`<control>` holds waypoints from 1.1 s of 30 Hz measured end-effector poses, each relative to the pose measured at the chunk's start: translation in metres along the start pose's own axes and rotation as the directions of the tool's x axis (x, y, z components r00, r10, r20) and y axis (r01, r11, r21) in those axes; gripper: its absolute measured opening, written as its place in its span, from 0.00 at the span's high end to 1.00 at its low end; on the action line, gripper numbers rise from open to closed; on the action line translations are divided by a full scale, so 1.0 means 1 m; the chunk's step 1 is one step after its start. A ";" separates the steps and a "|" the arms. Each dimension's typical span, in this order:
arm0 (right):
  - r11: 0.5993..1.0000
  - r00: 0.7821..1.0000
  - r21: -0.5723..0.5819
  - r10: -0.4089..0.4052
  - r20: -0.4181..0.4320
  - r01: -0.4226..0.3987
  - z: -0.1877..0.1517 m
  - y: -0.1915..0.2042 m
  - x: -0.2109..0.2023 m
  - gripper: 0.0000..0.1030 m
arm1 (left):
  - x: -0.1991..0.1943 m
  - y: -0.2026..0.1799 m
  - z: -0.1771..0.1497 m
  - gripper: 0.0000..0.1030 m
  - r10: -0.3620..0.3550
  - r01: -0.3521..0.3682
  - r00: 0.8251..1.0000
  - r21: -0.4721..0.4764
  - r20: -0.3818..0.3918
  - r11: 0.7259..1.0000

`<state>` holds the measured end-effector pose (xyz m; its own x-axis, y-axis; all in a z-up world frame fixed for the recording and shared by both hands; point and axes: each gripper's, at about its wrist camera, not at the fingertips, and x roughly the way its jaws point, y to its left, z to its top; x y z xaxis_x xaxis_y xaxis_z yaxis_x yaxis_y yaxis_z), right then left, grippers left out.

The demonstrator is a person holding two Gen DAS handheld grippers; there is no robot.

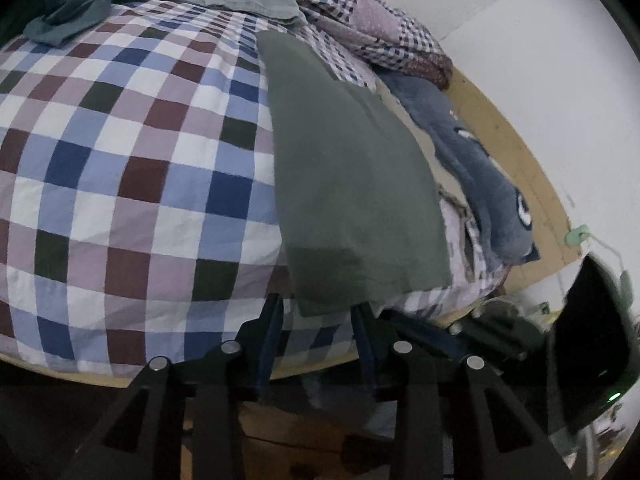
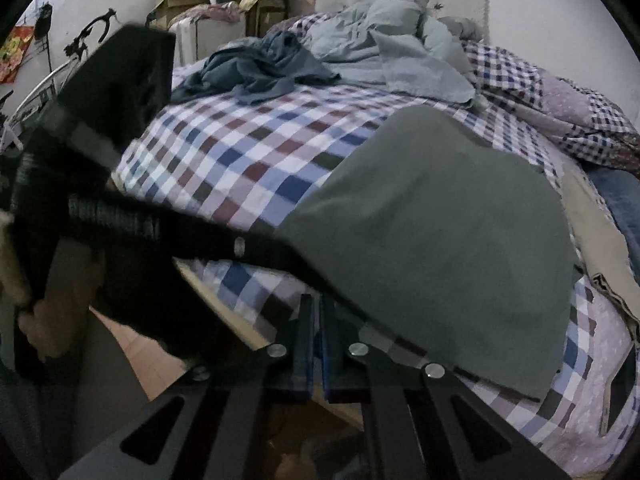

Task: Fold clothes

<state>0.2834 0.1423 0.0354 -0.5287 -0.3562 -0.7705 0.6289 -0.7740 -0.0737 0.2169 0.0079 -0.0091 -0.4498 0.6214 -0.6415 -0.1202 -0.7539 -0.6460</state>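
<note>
A folded grey-green garment (image 1: pixel 352 184) lies on my checked bed sheet (image 1: pixel 132 184), along the bed's near edge. My left claw (image 1: pixel 318 312) is spread wide, its fingers either side of the garment's near corner. My right claw (image 2: pixel 316 320) is pressed nearly together, empty, just beside the garment's hem. Crumpled clothes (image 2: pixel 360 48) sit farther back.

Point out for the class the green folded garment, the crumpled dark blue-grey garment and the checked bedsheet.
green folded garment (image 1: pixel 352 184): left wrist view, middle of its flat top face.
crumpled dark blue-grey garment (image 2: pixel 264 66): right wrist view, centre of the bunched heap.
checked bedsheet (image 1: pixel 132 168): left wrist view, bare patch left of the green garment.
</note>
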 end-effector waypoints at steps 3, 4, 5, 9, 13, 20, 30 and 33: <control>1.000 1.000 -0.007 0.018 -0.008 -0.018 -0.003 0.001 0.000 0.99 | -0.005 0.008 0.003 0.64 -0.023 0.024 1.000 -0.052 0.014 0.998; 1.000 1.000 -0.004 0.021 -0.005 -0.021 -0.005 0.000 -0.002 0.98 | -0.006 0.011 0.003 0.64 -0.028 0.029 0.999 -0.070 0.020 0.997; 1.000 1.000 0.002 0.024 0.000 -0.024 -0.005 -0.002 -0.004 0.98 | -0.009 0.014 0.003 0.64 -0.037 0.040 0.999 -0.088 0.035 0.995; 0.998 0.998 0.046 0.049 0.039 -0.051 -0.007 -0.012 -0.013 0.98 | -0.019 0.023 0.006 0.64 -0.076 0.089 0.993 -0.143 0.093 0.986; 0.992 0.994 0.101 0.066 0.087 -0.075 -0.007 -0.025 -0.027 0.97 | -0.026 0.034 0.007 0.64 -0.126 0.152 0.983 -0.198 0.137 0.968; 0.966 0.987 0.253 0.015 0.159 -0.055 -0.010 -0.061 -0.042 0.92 | -0.025 0.038 0.002 0.64 -0.136 0.164 0.982 -0.233 0.129 0.958; 0.777 0.941 0.629 -0.223 0.253 0.014 -0.037 -0.156 -0.089 0.57 | 0.021 0.026 0.005 0.64 -0.099 0.099 0.995 -0.180 0.009 0.979; 0.720 0.936 0.694 -0.261 0.235 0.026 -0.049 -0.174 -0.096 0.56 | 0.023 0.024 0.004 0.64 -0.094 0.093 0.996 -0.167 0.001 0.982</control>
<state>0.2527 0.3366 0.0913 -0.7931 -0.2550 -0.5532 0.0433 -0.9295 0.3664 0.2004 0.0038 -0.0376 -0.4371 0.6895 -0.5776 -0.0118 -0.6465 -0.7628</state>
